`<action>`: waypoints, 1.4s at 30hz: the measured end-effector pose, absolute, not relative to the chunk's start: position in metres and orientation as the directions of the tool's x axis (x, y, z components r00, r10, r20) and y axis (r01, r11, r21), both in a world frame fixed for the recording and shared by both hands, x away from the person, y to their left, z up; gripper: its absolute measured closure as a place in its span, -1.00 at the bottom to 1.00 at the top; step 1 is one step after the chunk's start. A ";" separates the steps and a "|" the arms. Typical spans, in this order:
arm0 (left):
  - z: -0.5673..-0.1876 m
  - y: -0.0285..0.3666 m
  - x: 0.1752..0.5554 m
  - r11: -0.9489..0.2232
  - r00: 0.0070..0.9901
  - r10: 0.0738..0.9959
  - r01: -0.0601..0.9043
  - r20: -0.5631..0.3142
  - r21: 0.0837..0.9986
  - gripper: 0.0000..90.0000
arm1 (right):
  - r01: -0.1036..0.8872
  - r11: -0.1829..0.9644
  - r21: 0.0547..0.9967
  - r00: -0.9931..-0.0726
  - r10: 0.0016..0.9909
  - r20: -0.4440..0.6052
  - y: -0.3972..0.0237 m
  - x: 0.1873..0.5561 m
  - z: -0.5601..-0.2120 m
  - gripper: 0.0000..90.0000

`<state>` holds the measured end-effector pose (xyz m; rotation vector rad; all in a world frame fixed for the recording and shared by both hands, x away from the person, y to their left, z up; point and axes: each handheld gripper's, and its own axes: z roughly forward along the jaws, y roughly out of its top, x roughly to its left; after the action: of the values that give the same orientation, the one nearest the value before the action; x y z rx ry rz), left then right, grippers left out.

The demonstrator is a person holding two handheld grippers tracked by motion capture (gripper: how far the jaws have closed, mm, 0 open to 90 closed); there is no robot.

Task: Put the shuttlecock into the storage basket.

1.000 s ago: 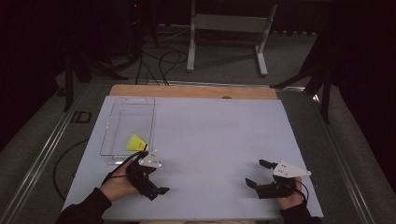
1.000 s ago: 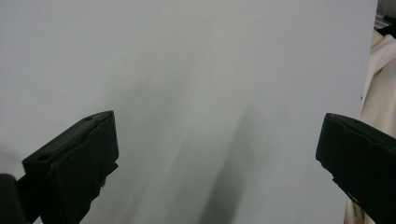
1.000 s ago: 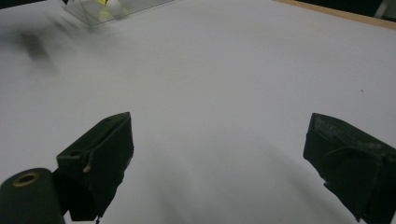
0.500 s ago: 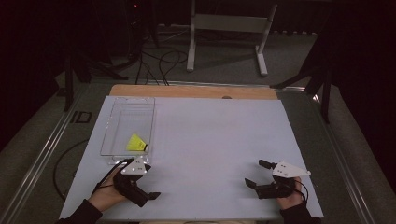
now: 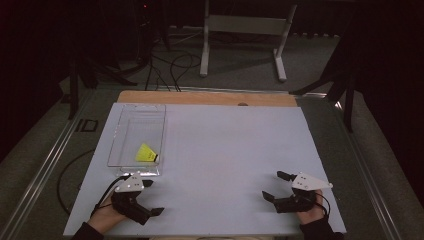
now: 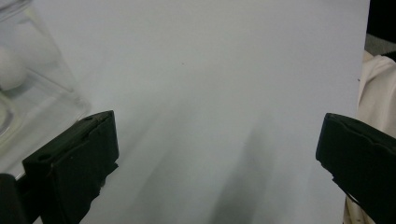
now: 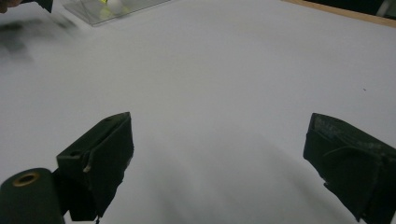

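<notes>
Obs., standing at the near edge. Landmark = clear rectangular plastic tray (image 5: 131,131), sitting on the white sheet-covered surface (image 5: 225,150).

Task thing (prob.): yellow-skirted shuttlecock w/ white rounded cork (image 5: 147,154), lying on its side inside the tray, at the tray's near end, toward its right wall. Cork also seen through the tray wall in left gripper view (image 6: 9,67).

Handling, judged: v. light, skirt thin and springy, likely crushes or deforms under a hard pinch; cork firmer and round, may roll or slip. Best hold prob. at cork or the neck just above it, gentle squeeze. Tray walls limit approach, so come from above.

Left gripper (image 5: 148,197): jaws spread wide, nothing between, just near of the tray's near edge. Right gripper (image 5: 272,187): jaws apart, empty, well to the right of the tray.

Writing/brands: none legible on tray, shuttlecock or grippers.
</notes>
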<state>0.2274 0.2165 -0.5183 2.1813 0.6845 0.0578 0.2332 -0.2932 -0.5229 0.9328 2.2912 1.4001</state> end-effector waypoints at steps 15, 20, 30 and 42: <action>-0.525 0.229 0.218 -0.423 0.796 0.583 0.468 -0.163 0.776 -0.99 | 0.364 0.319 0.875 -0.747 0.661 0.070 -0.294 0.233 -0.522 -0.81; -0.528 0.227 0.214 -0.411 0.765 0.630 0.476 -0.135 0.778 -0.99 | 0.363 0.321 0.875 -0.748 0.660 0.069 -0.294 0.233 -0.522 -0.81; -0.530 0.227 0.213 -0.386 0.713 0.694 0.483 -0.097 0.786 -0.99 | 0.362 0.325 0.874 -0.751 0.657 0.066 -0.293 0.233 -0.522 -0.81; -0.532 0.231 0.214 -0.359 0.700 0.707 0.483 -0.105 0.799 -0.99 | 0.366 0.330 0.870 -0.751 0.657 0.067 -0.293 0.233 -0.523 -0.81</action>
<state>0.2141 0.2306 -0.5316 2.0289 0.9102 0.3224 0.2333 -0.2930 -0.5229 0.9172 2.3017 1.3871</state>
